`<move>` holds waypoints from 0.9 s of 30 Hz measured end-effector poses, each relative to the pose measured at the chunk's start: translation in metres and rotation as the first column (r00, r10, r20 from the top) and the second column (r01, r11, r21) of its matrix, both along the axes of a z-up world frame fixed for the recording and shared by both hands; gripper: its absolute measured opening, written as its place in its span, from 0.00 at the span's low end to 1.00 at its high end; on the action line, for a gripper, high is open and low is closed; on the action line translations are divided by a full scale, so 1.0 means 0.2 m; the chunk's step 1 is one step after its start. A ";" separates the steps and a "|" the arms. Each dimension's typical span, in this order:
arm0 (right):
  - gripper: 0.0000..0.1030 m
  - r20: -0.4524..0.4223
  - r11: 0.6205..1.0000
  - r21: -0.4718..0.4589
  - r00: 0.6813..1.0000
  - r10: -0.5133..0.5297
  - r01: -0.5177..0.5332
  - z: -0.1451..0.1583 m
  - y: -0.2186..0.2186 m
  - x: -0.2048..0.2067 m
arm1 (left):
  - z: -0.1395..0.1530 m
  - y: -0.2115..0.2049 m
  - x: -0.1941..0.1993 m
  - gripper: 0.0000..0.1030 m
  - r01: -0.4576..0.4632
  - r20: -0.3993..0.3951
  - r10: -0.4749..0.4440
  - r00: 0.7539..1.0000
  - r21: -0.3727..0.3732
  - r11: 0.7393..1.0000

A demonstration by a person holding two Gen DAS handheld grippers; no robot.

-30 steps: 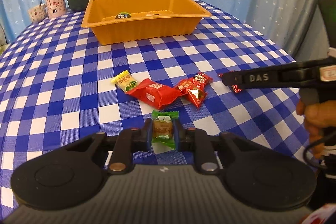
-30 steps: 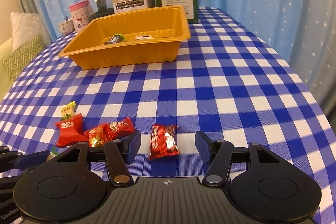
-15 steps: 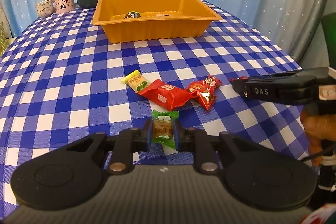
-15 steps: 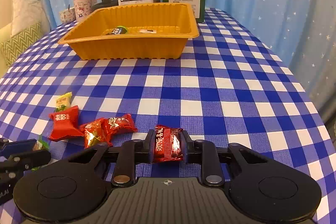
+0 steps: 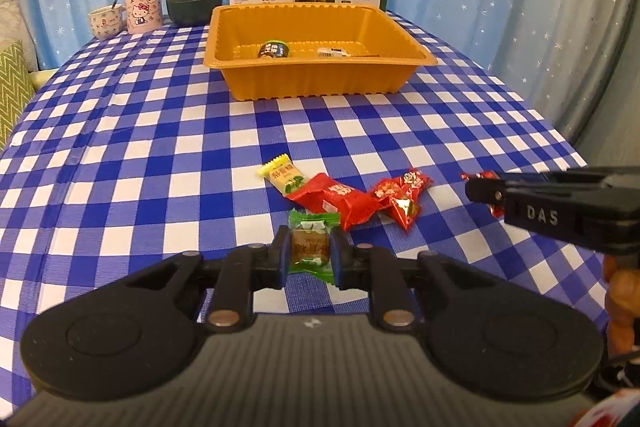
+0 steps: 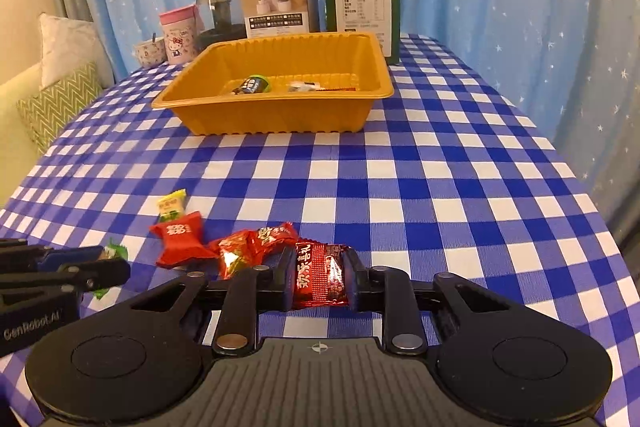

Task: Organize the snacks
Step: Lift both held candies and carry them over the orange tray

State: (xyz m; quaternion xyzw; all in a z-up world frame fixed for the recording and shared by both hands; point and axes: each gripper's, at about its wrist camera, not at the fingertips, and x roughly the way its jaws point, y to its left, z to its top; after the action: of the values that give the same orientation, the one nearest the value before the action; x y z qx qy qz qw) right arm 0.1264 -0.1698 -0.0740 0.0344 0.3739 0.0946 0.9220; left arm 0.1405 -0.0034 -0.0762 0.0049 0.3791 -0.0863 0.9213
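Gripping one wrapped sweet apiece, the left claw point(image 5: 308, 254) is clenched on a green-wrapped candy point(image 5: 311, 247) and the right claw point(image 6: 320, 277) on a red foil candy point(image 6: 321, 275), both low over the checked worktop point(image 6: 440, 187), well short of the orange tray point(image 6: 280, 107). These look light, crinkly and slippery. Pinching across the firm middle, not the loose twisted ends, seems safest.

Left gripper point(image 5: 310, 253): matte black, blue pads, two brass rivets, ribbed grey housing. Right gripper point(image 6: 320, 277): same build; white "DAS" lettering on side. Right hand point(image 5: 622, 301): bare skin.
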 end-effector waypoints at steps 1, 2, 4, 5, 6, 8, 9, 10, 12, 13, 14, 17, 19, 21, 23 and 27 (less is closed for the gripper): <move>0.24 -0.002 1.000 0.004 1.000 -0.001 0.001 0.00 0.00 -0.01 | 0.01 0.00 0.00 0.18 -0.001 0.002 0.001 1.000 0.001 1.000; 0.24 -0.003 1.000 0.008 1.000 -0.002 0.002 0.01 -0.01 -0.02 | 0.02 0.00 0.00 0.18 -0.003 0.004 0.003 1.000 -0.002 1.000; 0.24 -0.008 1.000 0.019 1.000 -0.002 0.002 0.02 -0.01 -0.02 | 0.03 0.01 -0.01 0.18 -0.007 0.007 0.007 1.000 -0.007 1.000; 0.24 -0.009 1.000 0.023 1.000 -0.002 0.003 0.02 -0.01 -0.03 | 0.04 0.01 -0.01 0.18 -0.009 0.009 0.010 1.000 -0.009 1.000; 0.24 -0.007 1.000 0.025 1.000 -0.002 0.002 0.03 -0.01 -0.04 | 0.04 0.01 -0.01 0.18 -0.009 0.010 0.009 1.000 -0.010 1.000; 0.24 -0.003 1.000 0.028 1.000 -0.001 0.001 0.04 -0.01 -0.04 | 0.05 0.01 -0.01 0.18 -0.012 0.012 0.012 1.000 -0.012 1.000; 0.24 -0.002 1.000 0.030 1.000 0.000 0.000 0.04 -0.02 -0.05 | 0.06 0.01 -0.01 0.18 -0.013 0.011 0.013 1.000 -0.013 1.000; 0.24 0.000 1.000 0.029 1.000 -0.002 0.002 0.05 -0.02 -0.05 | 0.06 0.01 -0.01 0.18 -0.014 0.012 0.015 1.000 -0.016 1.000; 0.24 0.001 0.999 0.034 1.000 -0.003 0.003 0.06 -0.02 -0.05 | 0.07 0.02 -0.01 0.18 -0.015 0.014 0.015 1.000 -0.019 1.000; 0.24 0.003 0.999 0.038 1.000 -0.003 0.002 0.07 -0.02 -0.05 | 0.08 0.02 -0.01 0.18 -0.015 0.016 0.016 1.000 -0.023 1.000; 0.24 0.006 0.999 0.038 1.000 -0.003 0.003 0.08 -0.03 -0.05 | 0.09 0.02 0.00 0.18 -0.016 0.017 0.016 1.000 -0.028 0.999; 0.24 0.013 0.999 0.038 1.000 -0.002 0.002 0.10 -0.03 -0.04 | 0.11 0.03 0.01 0.18 -0.014 0.027 0.015 1.000 -0.030 0.999; 0.24 0.021 0.999 0.034 1.000 0.001 -0.002 0.12 -0.02 -0.03 | 0.13 0.03 0.03 0.18 -0.011 0.033 0.012 0.999 -0.035 0.999; 0.24 0.027 0.999 0.037 1.000 0.005 -0.006 0.14 -0.02 -0.01 | 0.16 0.03 0.06 0.18 -0.010 0.043 0.011 0.999 -0.033 0.999; 0.24 0.035 0.999 0.044 0.999 0.009 -0.010 0.17 -0.02 0.01 | 0.19 0.04 0.10 0.18 -0.008 0.051 0.010 0.999 -0.040 0.999; 0.24 0.055 0.999 0.050 0.998 0.018 -0.021 0.23 -0.01 0.09 | 0.24 0.04 0.19 0.18 -0.006 0.072 0.010 0.997 -0.050 0.999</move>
State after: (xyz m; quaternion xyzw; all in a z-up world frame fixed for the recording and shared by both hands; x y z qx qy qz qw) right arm 0.1442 -0.1725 -0.0288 0.0515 0.3466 0.1138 0.9297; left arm 0.1794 0.0046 -0.0289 -0.0166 0.3433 -0.0917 0.9346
